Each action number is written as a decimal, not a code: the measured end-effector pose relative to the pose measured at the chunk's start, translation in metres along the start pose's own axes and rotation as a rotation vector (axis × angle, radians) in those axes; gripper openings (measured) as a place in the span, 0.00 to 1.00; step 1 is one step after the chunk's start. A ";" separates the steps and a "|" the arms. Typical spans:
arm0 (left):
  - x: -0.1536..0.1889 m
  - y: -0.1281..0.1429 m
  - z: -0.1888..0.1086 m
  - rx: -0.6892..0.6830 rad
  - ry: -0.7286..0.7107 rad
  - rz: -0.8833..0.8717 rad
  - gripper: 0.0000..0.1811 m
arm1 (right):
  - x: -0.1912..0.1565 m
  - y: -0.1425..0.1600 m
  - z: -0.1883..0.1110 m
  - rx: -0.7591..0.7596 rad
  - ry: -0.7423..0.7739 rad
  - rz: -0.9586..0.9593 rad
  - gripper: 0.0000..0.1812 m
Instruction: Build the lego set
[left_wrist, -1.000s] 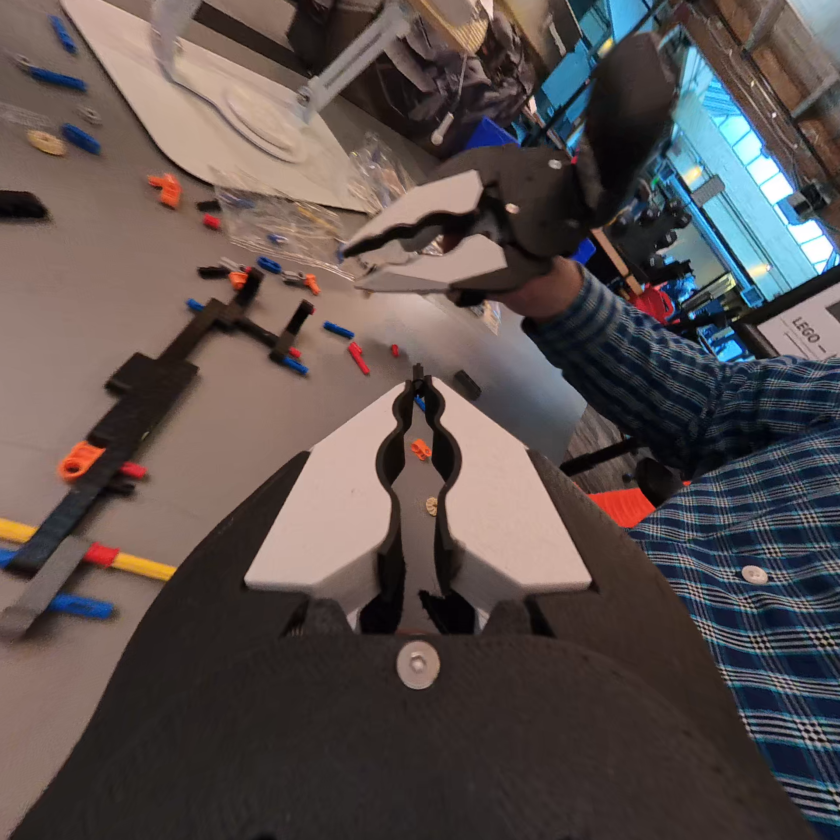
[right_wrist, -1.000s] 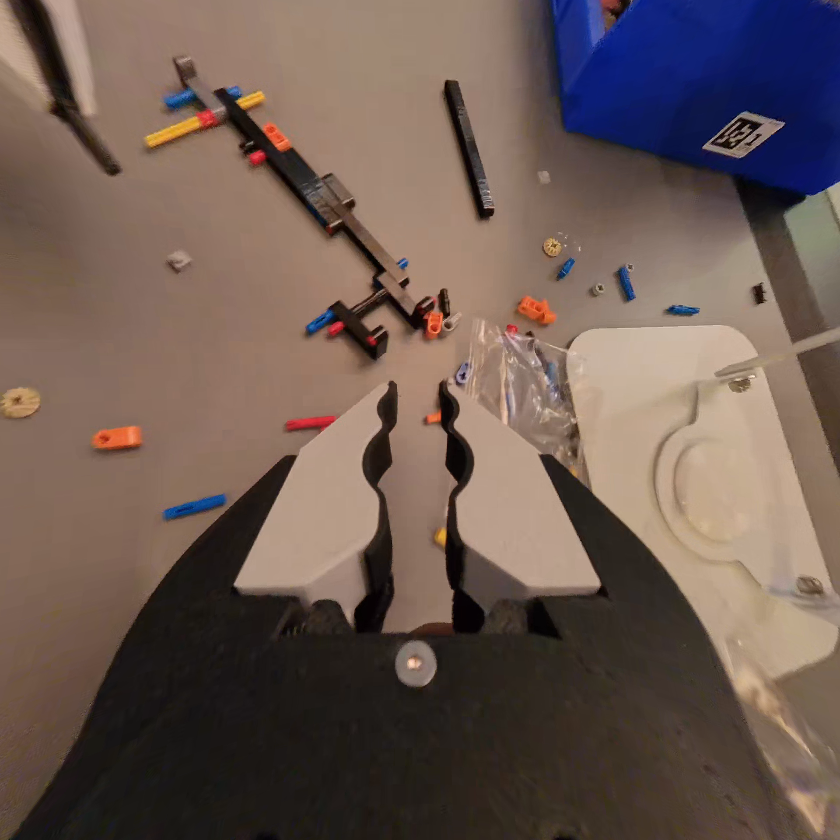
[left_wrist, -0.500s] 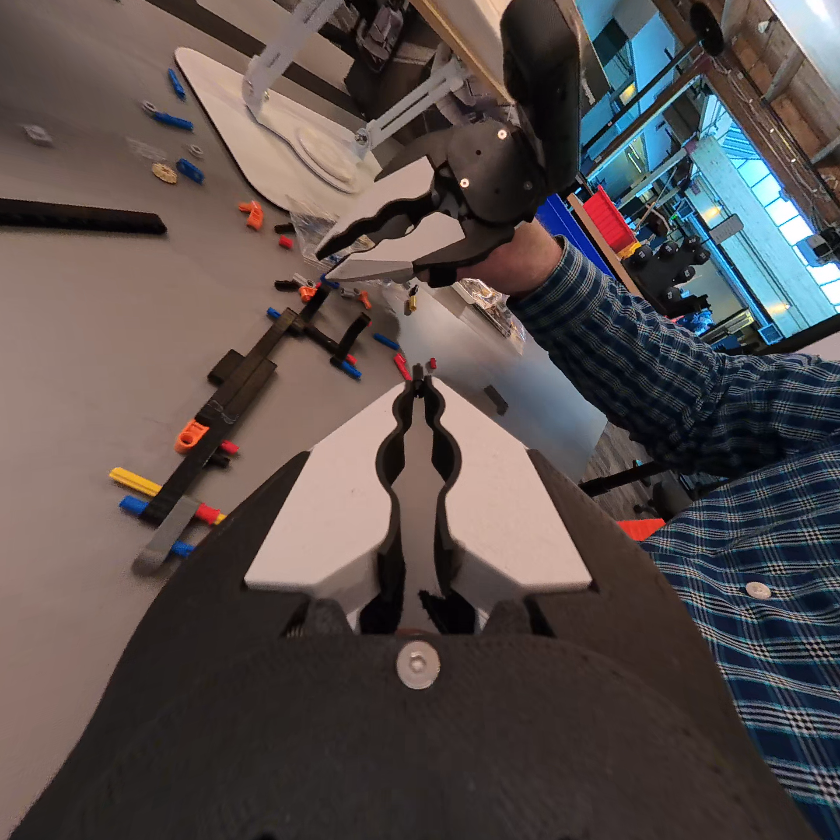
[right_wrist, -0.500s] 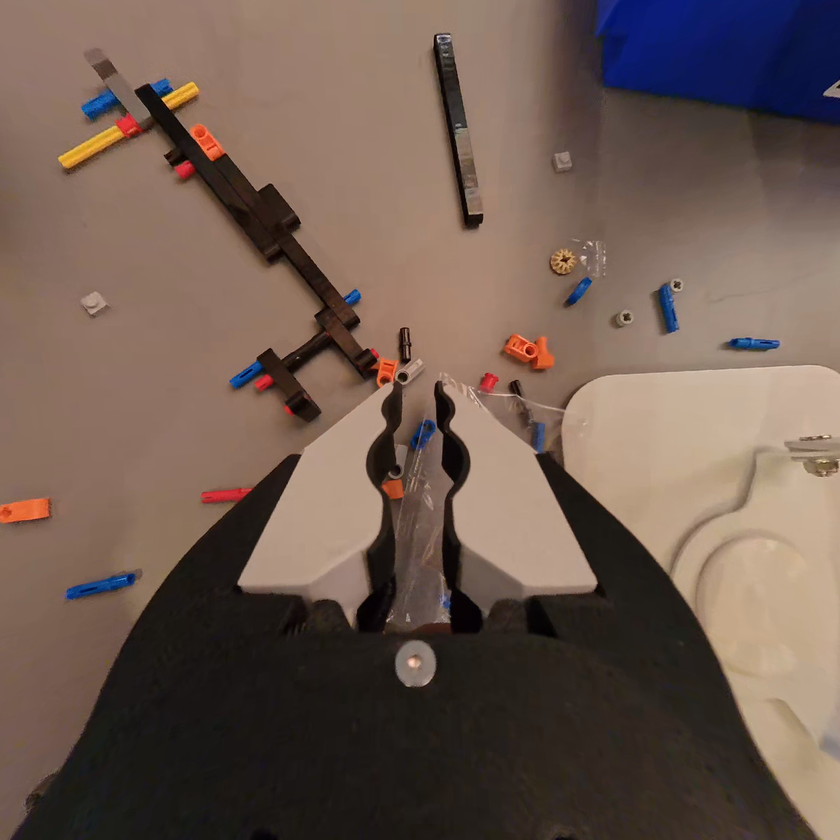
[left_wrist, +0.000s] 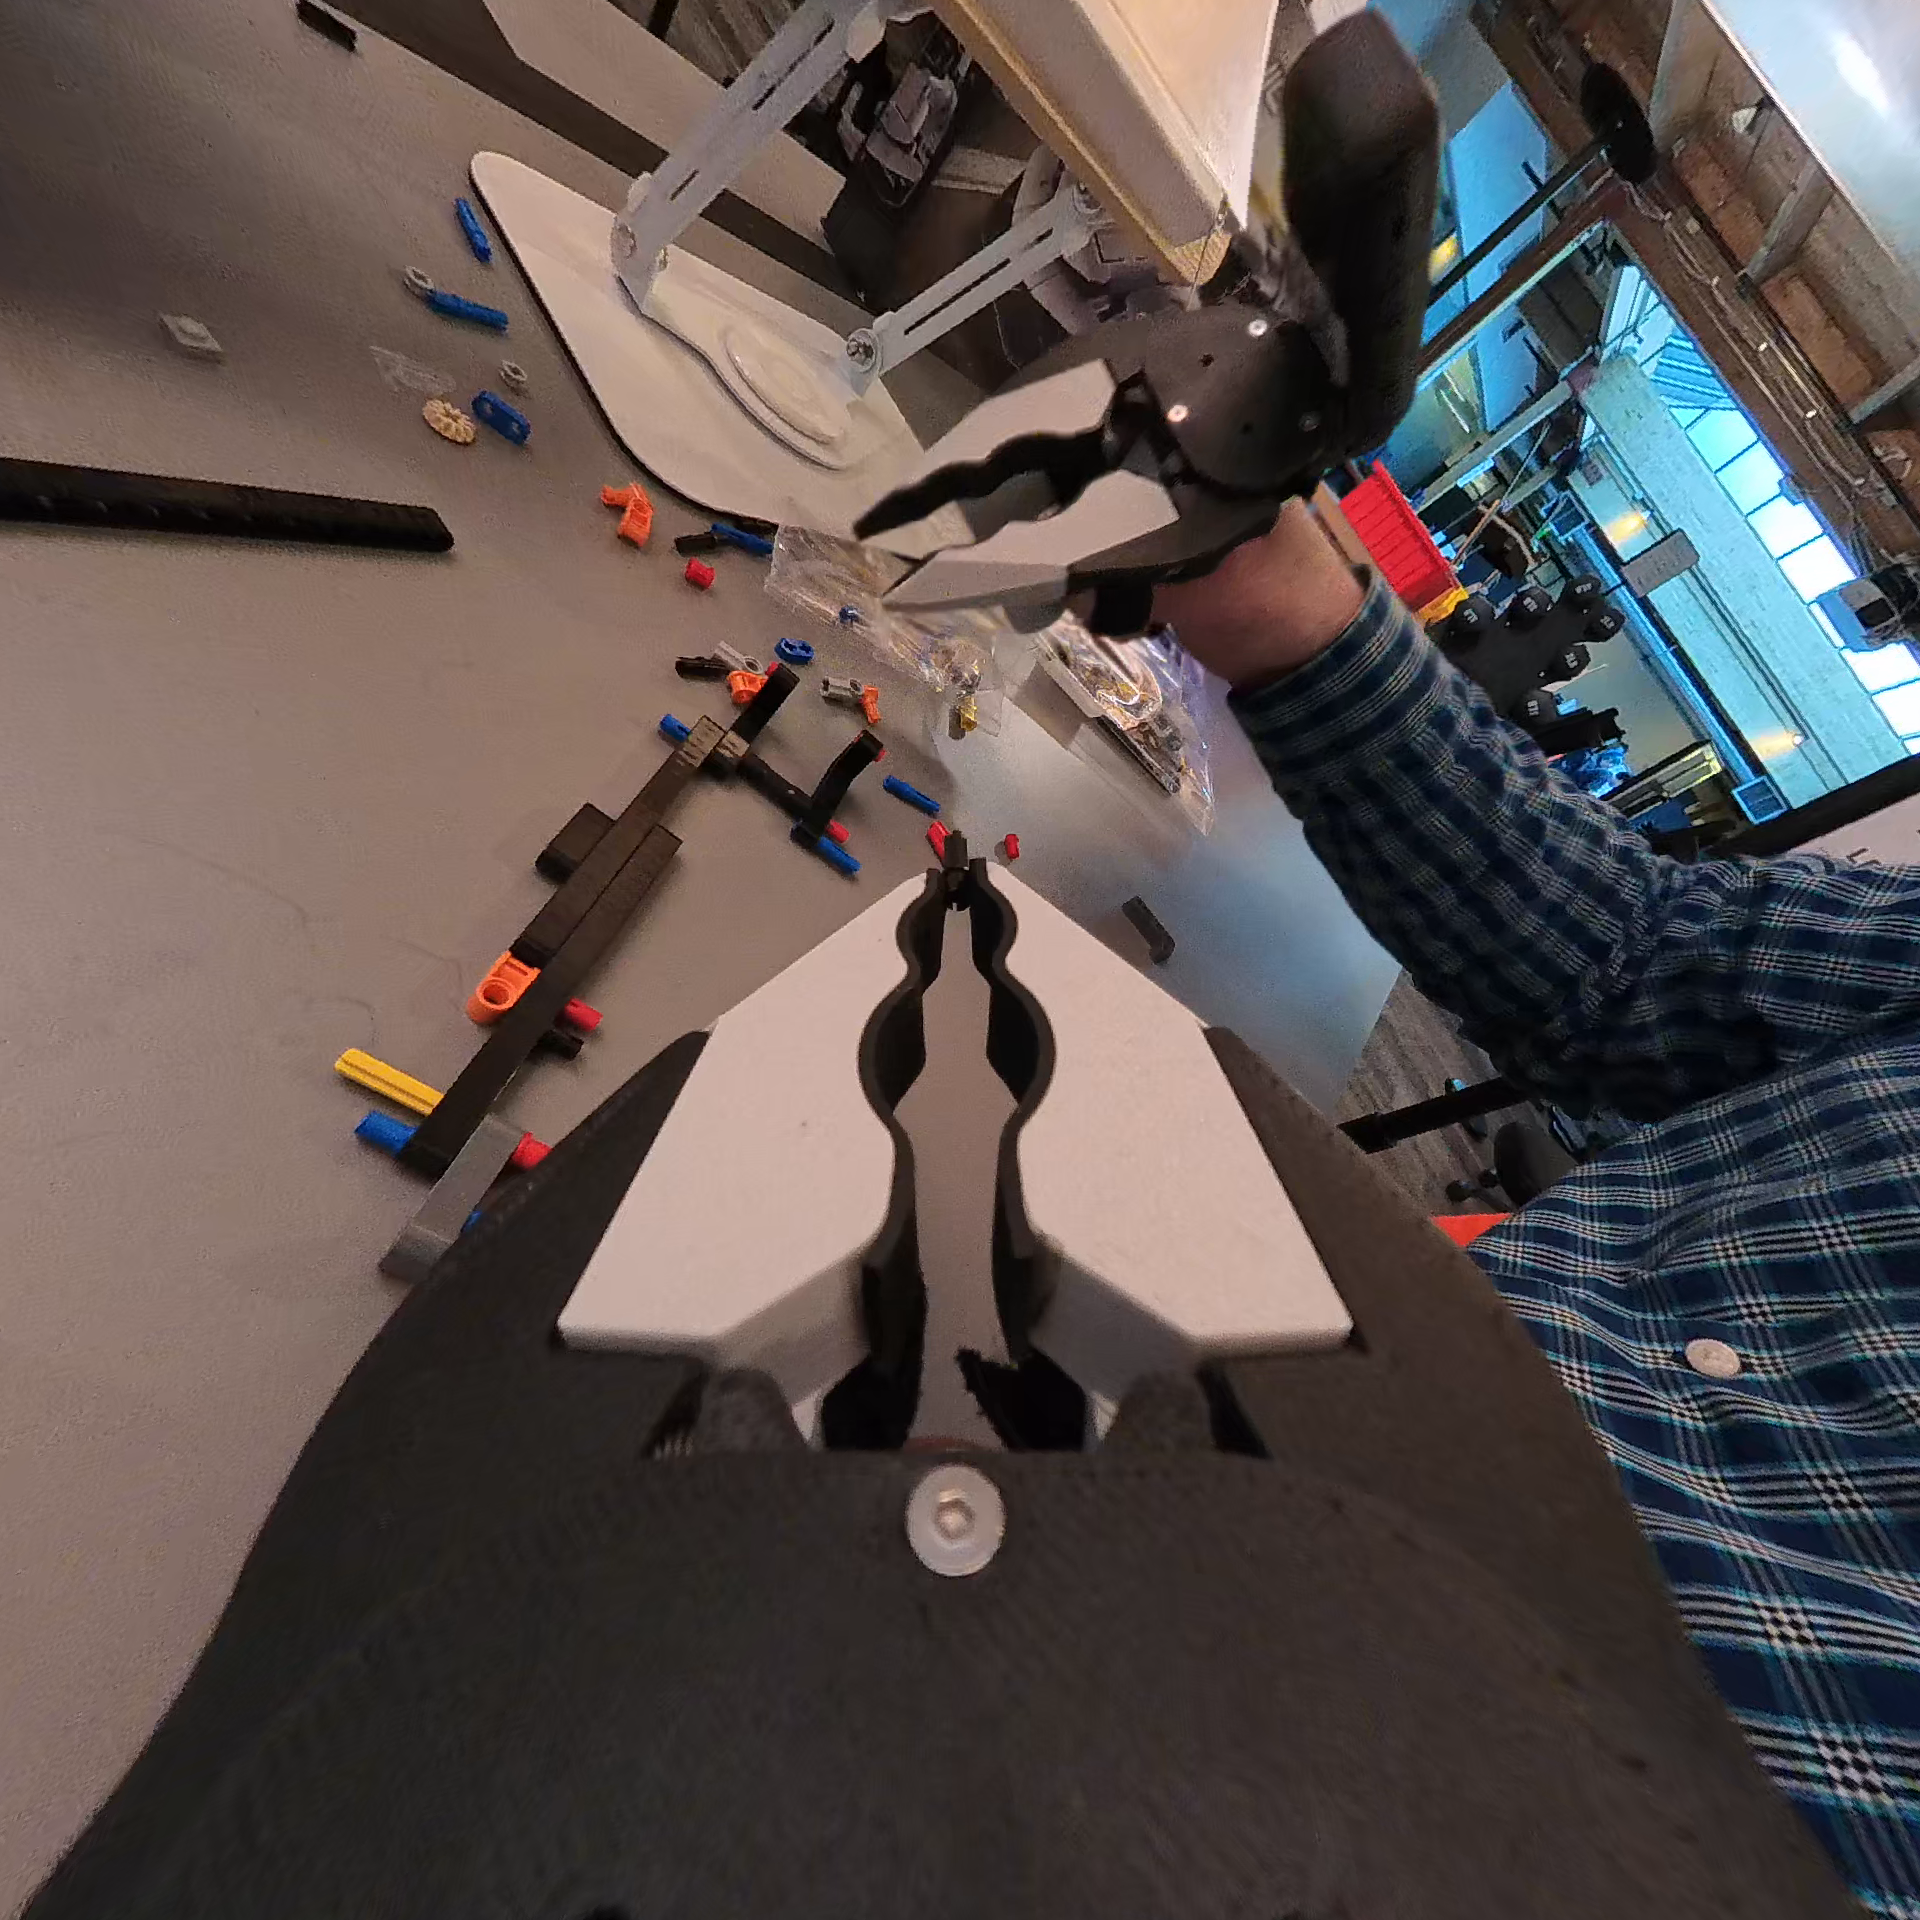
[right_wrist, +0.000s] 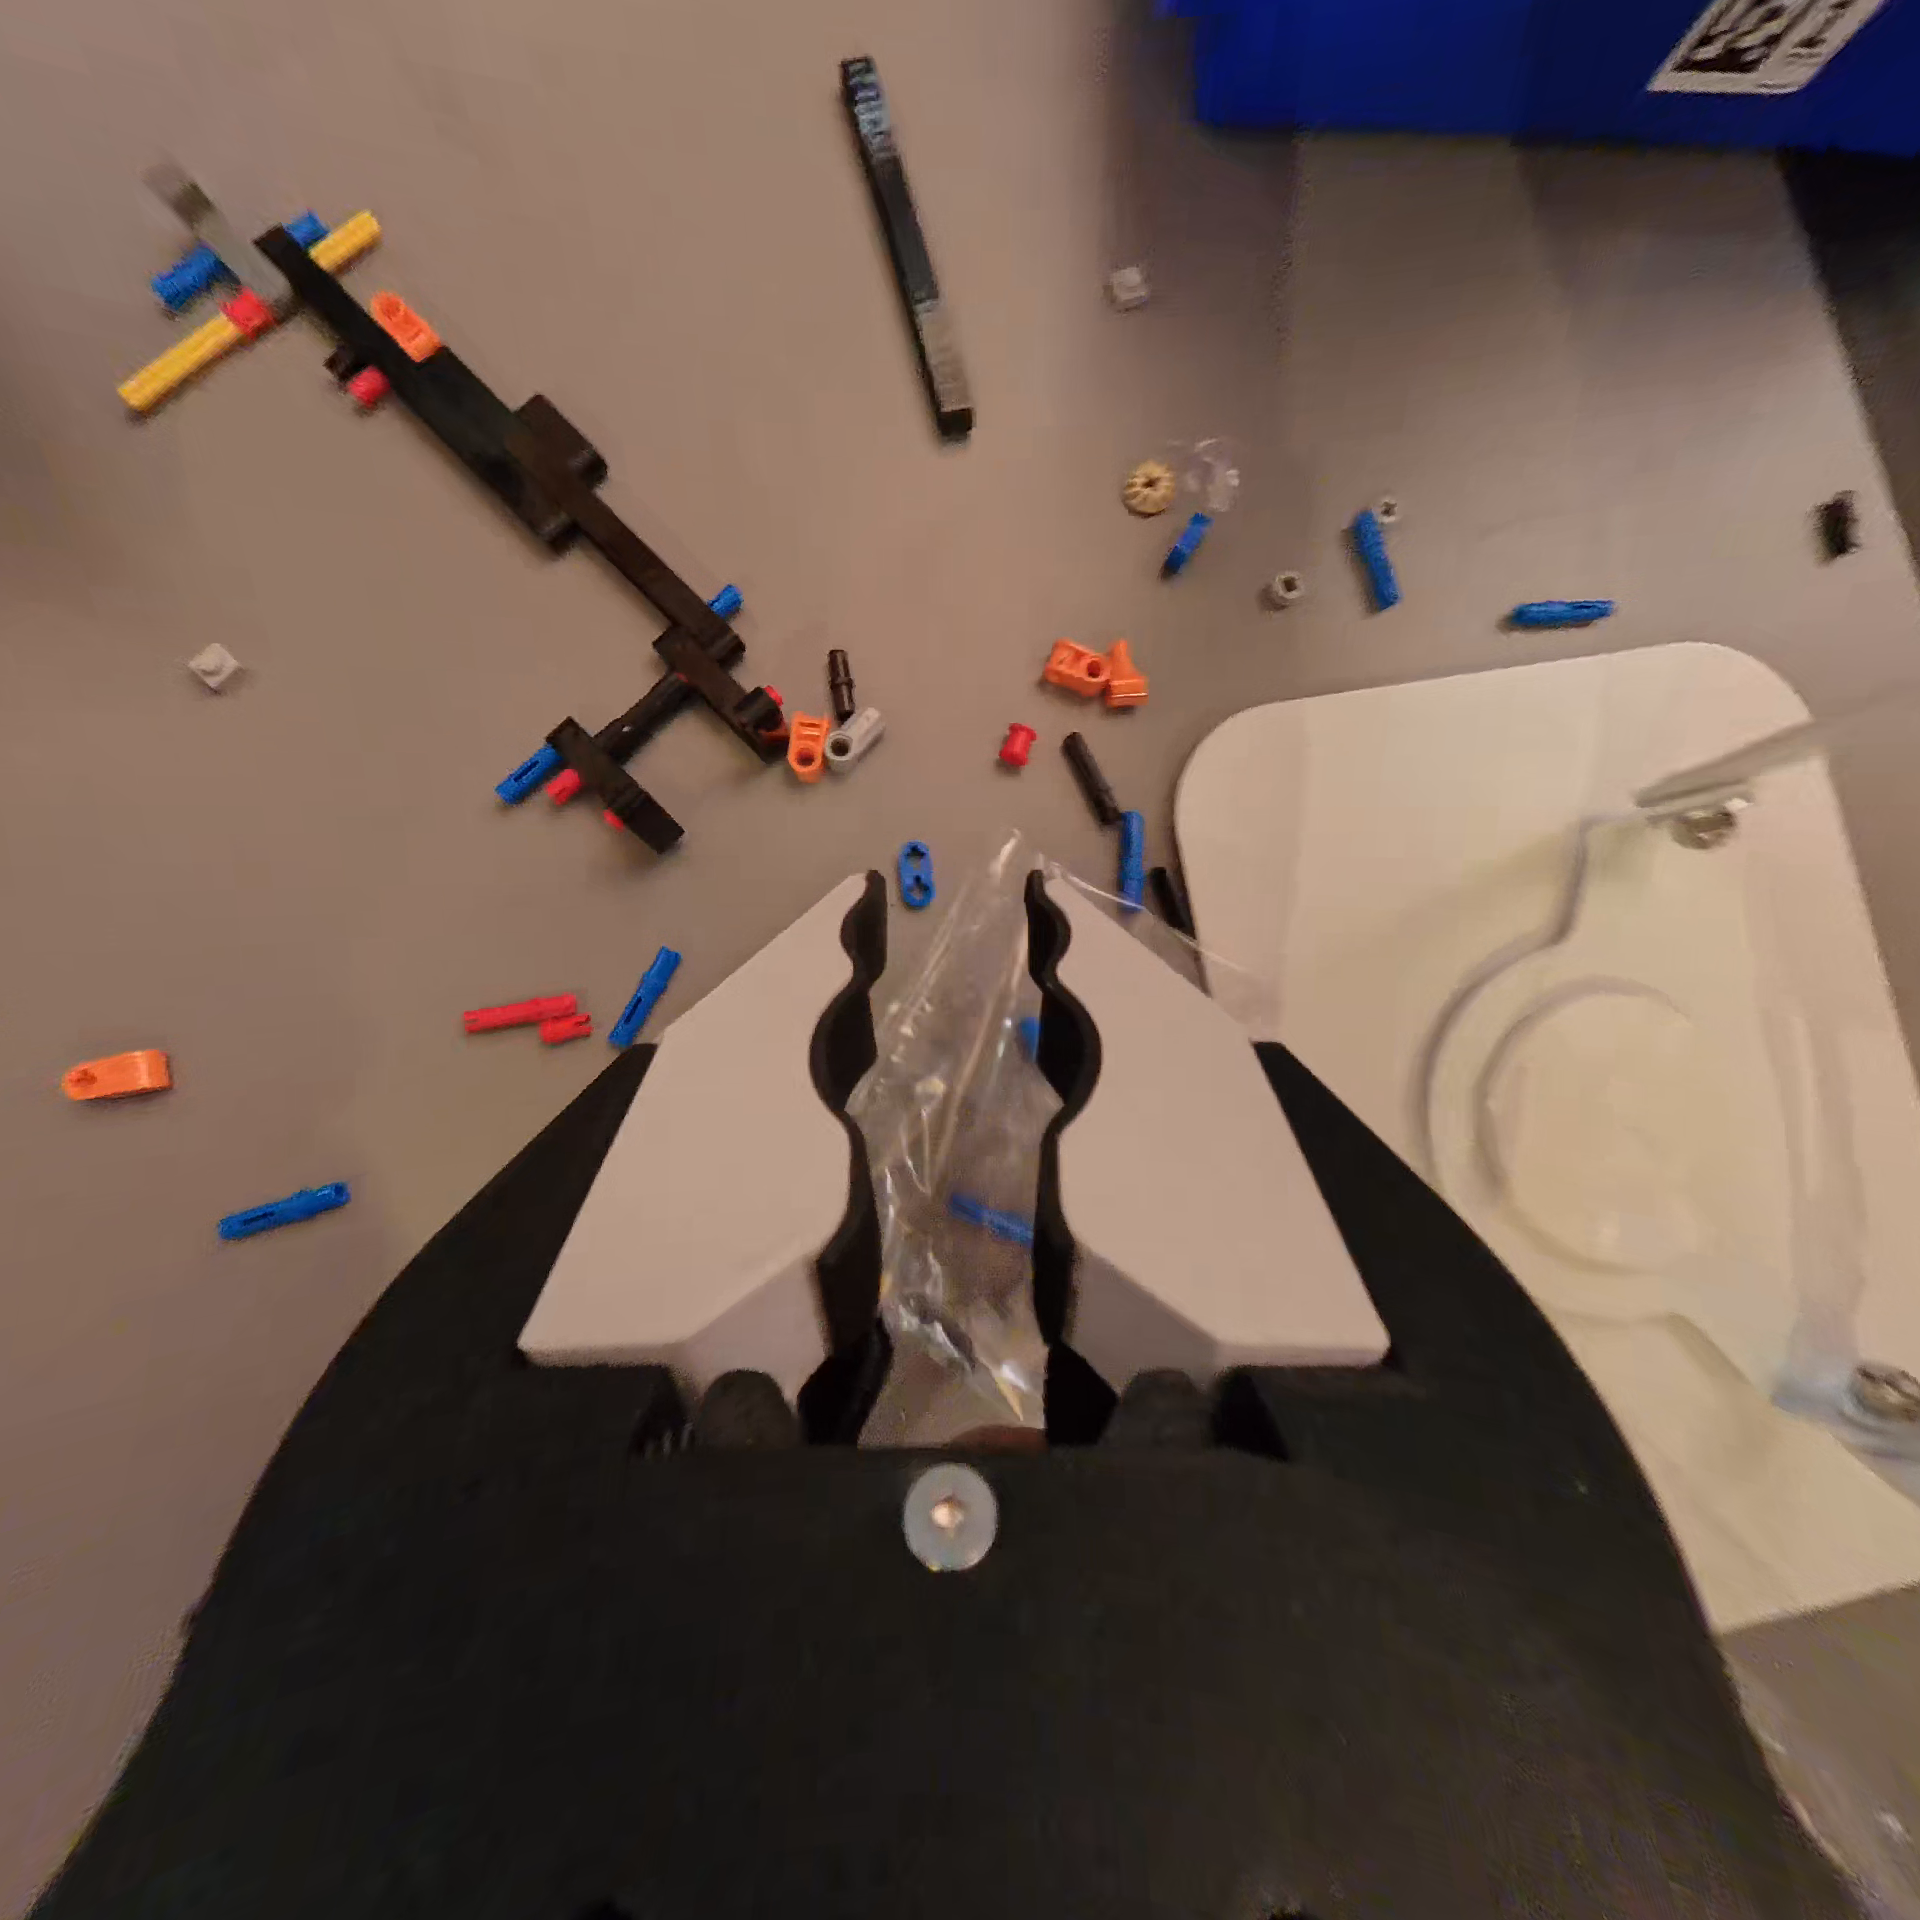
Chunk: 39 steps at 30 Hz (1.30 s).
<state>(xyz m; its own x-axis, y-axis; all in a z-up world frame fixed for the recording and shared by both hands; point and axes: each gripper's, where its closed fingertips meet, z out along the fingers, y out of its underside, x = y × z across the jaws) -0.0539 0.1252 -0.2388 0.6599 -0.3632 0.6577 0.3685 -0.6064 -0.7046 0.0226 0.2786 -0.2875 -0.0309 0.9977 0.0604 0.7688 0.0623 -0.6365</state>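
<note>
My left gripper (left_wrist: 956, 883) is shut on a small black pin (left_wrist: 953, 850) that sticks out of its tips, held above the grey table. The long black assembly (left_wrist: 613, 883) with red, blue, yellow and orange parts lies to its left; it also shows in the right wrist view (right_wrist: 499, 447). My right gripper (right_wrist: 956, 883) is open, with a clear plastic bag of small parts (right_wrist: 951, 1091) lying between its jaws. In the left wrist view the right gripper (left_wrist: 878, 561) is down at that bag (left_wrist: 821, 556).
A long black beam (right_wrist: 909, 249) lies apart at the back. Loose blue, red, orange and black pins are scattered around. A white stand base (right_wrist: 1558, 935) sits to the right, a blue bin (right_wrist: 1455, 62) behind it. A second parts bag (left_wrist: 1122, 717) lies near the table edge. There is about 20 cm between the tips of the two grippers.
The right gripper came down over the clear bag, which now lies between its slightly wider jaws. The left gripper kept its black pin and pulled back a little.
</note>
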 end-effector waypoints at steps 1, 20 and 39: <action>0.000 0.000 0.000 0.000 -0.001 0.000 0.01 | 0.004 -0.001 -0.007 0.011 0.011 0.009 0.14; -0.006 0.004 0.005 -0.005 0.006 -0.032 0.01 | -0.007 0.068 -0.018 -0.154 0.000 0.056 0.16; -0.008 0.004 0.007 -0.005 0.017 -0.045 0.01 | -0.015 0.025 -0.063 -0.069 -0.042 -0.015 0.14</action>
<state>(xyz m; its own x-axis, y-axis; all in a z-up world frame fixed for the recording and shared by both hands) -0.0537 0.1306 -0.2490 0.6317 -0.3476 0.6929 0.3942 -0.6256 -0.6732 0.0829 0.2638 -0.2562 -0.0681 0.9970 0.0359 0.8101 0.0763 -0.5813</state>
